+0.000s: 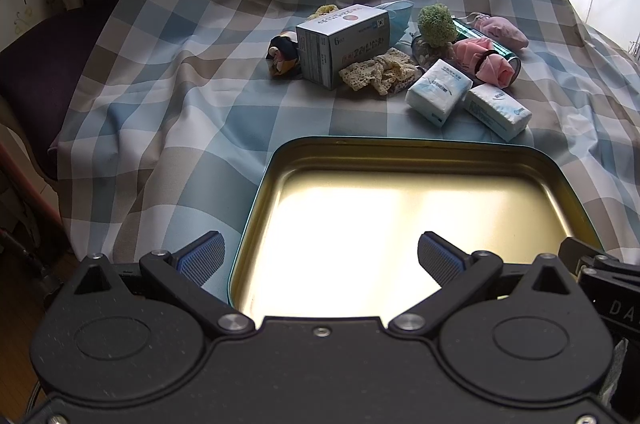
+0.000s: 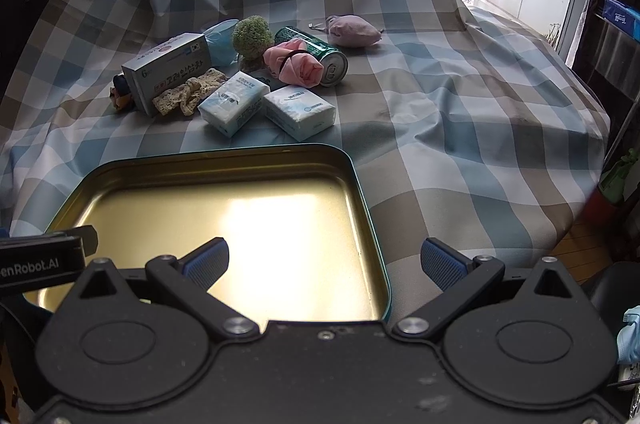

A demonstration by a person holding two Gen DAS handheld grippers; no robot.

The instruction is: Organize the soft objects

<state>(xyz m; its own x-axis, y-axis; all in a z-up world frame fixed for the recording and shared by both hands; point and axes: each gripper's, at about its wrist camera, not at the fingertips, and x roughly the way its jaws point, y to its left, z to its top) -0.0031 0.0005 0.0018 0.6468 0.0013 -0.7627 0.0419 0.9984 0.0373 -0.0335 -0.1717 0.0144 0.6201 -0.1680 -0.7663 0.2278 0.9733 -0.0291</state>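
Sorting has not begun, as I judge it: the shallow gold tin tray [image 1: 276, 159] lies bare on the checked cloth [image 1: 192, 127], nearest the cameras. Beyond its far rim lies the clutter, well apart from both tools: two tissue packs [image 2: 234, 102] side by side, a lace scrunchie [image 1: 378, 71] against a cardboard box [image 1: 344, 43], a pink cloth bundle [image 2: 298, 63] resting on a green can [image 2: 320, 51], a mauve pouch [image 2: 352, 31] off by itself, and a blue face mask [image 1: 398, 13] behind the box. The left gripper [image 1: 320, 258] and right gripper [image 2: 324, 262] both hover over the tray's near edge, jaws spread wide, grasping nothing. Next, I reckon, one must reach across the tray for a soft piece, the tissue packs being closest, leaving box and can alone.
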